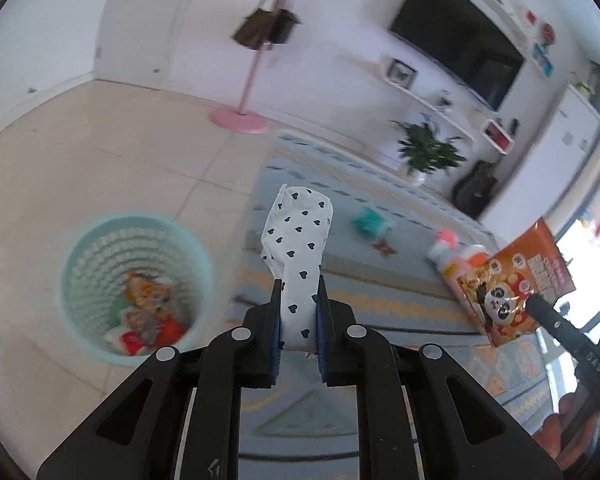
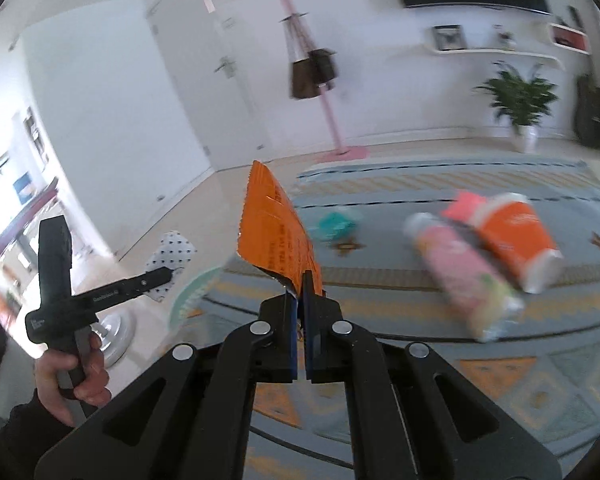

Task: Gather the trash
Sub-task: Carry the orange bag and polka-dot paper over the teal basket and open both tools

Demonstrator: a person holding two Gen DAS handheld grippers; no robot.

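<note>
My left gripper [image 1: 299,292] is shut on a white wrapper with dark hearts [image 1: 300,240], held above the floor to the right of a teal trash basket [image 1: 80,248] that holds several wrappers. My right gripper [image 2: 300,280] is shut on an orange snack packet [image 2: 274,232]; the packet also shows in the left wrist view [image 1: 512,280]. The left gripper with the heart wrapper [image 2: 172,256] shows at the left in the right wrist view. On the rug lie a pink bottle [image 2: 460,272], an orange cup [image 2: 516,236] and a teal wrapper [image 2: 336,224].
A patterned blue rug [image 1: 380,200] covers the floor on the right. A pink coat stand [image 1: 240,118] with bags stands by the wall. A potted plant [image 1: 424,152], a guitar case [image 1: 476,188] and a TV [image 1: 460,36] are at the far wall.
</note>
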